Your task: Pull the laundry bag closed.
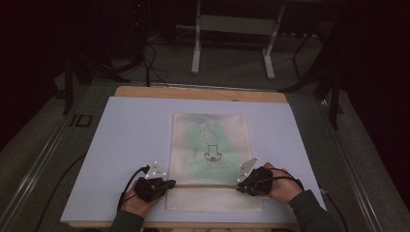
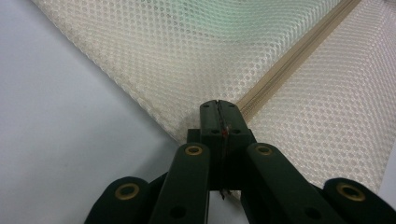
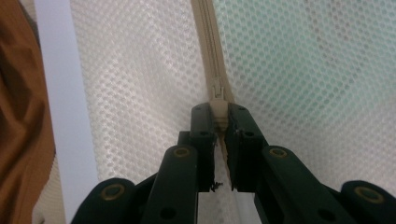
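Observation:
A cream mesh bag [image 1: 210,145] with a zipper [image 1: 205,185] across its near end lies flat on the white board [image 1: 125,145]. Something green shows through the mesh. At the zipper's left end, my left gripper [image 1: 168,183] is shut on the bag's edge, and its black jaws [image 2: 219,106] meet with a thin strip of fabric between them. My right gripper [image 1: 240,187] is at the zipper's right end. Its jaws [image 3: 218,111] are shut on the zipper pull, just behind the slider [image 3: 217,91]. A hand holds each gripper.
The white board rests on a wooden table [image 1: 200,92], with bare board on both sides of the bag. Beyond the table, a metal stand [image 1: 232,29] and cables [image 1: 152,63] sit on the dark floor. Brown cloth [image 3: 18,116] lies past the board's edge.

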`<action>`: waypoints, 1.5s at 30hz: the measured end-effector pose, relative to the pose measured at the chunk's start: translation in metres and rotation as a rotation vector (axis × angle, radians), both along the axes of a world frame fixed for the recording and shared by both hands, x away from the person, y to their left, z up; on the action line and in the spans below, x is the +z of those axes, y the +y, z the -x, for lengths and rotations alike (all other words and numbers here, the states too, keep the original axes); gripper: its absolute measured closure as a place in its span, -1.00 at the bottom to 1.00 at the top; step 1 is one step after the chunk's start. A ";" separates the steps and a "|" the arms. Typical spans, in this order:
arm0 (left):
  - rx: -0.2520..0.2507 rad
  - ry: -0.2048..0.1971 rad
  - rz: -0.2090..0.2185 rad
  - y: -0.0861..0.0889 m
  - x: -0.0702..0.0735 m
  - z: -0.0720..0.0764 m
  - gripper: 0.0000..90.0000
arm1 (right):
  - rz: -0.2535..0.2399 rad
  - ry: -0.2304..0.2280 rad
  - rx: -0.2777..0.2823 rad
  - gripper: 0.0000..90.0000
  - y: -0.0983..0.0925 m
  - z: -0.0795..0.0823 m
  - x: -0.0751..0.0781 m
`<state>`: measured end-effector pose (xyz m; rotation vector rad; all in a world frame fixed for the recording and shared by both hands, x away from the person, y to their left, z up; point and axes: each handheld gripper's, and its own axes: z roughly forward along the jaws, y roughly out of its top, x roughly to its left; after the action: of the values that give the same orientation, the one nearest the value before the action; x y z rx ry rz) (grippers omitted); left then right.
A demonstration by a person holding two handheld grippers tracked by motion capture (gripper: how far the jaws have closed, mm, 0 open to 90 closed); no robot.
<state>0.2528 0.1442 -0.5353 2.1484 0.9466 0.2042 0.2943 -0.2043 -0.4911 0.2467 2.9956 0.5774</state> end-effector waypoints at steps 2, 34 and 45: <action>0.000 0.000 0.000 0.000 0.000 0.000 0.98 | -0.006 0.003 -0.003 0.83 -0.001 0.000 0.000; -0.001 0.000 0.002 0.000 0.000 0.000 0.98 | -0.005 0.012 -0.040 0.83 -0.024 -0.001 0.001; -0.001 0.000 0.002 0.000 0.000 0.000 0.98 | -0.024 0.010 -0.083 0.83 -0.044 0.000 0.001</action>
<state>0.2530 0.1444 -0.5355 2.1469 0.9457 0.2030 0.2942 -0.2482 -0.4898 0.3742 2.9730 0.6056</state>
